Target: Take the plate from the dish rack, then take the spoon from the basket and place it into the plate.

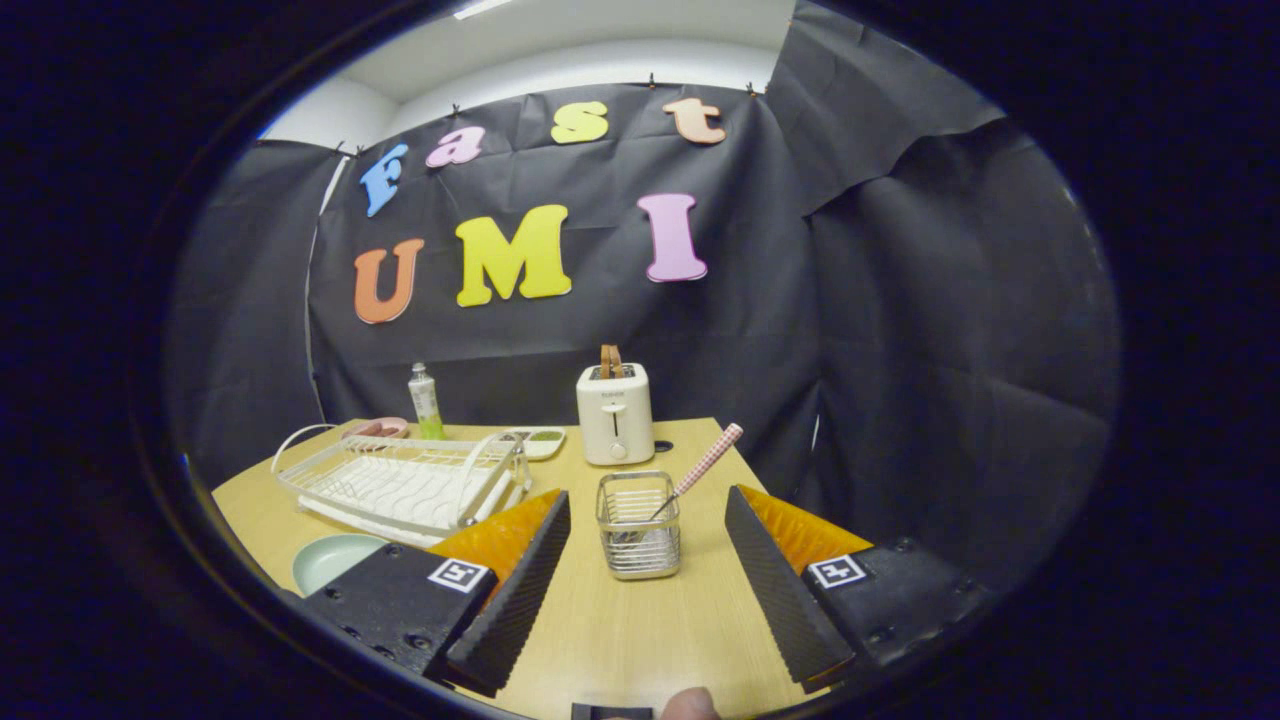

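At the bottom of the frame the gripper [648, 560] is held with its fingers spread wide and empty, the wire basket [639, 525] with the pink-handled spoon [703, 465] standing between them on the tabletop [640, 630], while the pale green plate [335, 560] lies lower left before the white dish rack [400, 485].

desk [620, 630]: pale wood grain, smooth, matt
basket [638, 523]: shiny metal wire
spoon [700, 468]: metal stem, handle in a pink checked pattern
dish rack [400, 485]: white coated wire, slight gloss
plate [335, 560]: pale green, smooth
toaster [614, 413]: cream casing, smooth, soft sheen
gripper [648, 535]: open; fingers [520, 590] black, ribbed, matt, backed in orange plastic
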Action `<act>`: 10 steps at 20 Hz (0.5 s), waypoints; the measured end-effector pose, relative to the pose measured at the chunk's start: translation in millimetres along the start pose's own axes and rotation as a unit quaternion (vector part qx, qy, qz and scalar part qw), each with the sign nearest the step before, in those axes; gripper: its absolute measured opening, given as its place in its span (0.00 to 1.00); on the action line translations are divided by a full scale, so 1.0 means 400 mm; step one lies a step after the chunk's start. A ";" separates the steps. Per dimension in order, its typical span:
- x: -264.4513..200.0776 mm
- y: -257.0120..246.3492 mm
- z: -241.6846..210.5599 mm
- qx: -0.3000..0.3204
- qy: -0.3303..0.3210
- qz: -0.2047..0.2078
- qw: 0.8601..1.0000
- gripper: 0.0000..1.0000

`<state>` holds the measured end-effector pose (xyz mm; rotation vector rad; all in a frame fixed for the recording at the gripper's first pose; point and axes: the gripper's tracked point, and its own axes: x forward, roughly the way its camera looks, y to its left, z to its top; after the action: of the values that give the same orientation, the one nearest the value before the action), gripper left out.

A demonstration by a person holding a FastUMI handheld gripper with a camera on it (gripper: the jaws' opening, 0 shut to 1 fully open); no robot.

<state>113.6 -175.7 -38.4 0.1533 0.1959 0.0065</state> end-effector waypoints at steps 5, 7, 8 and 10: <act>0.188 -0.060 0.007 0.017 0.011 0.005 1.000 0.99; 0.251 -0.068 0.001 0.022 0.023 0.012 0.999 0.99; 0.273 -0.068 -0.002 0.026 0.029 0.015 0.999 0.98; 0.311 -0.077 -0.005 0.033 0.035 0.012 0.999 0.94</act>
<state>235.0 -203.2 -69.0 0.2208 0.2633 0.0300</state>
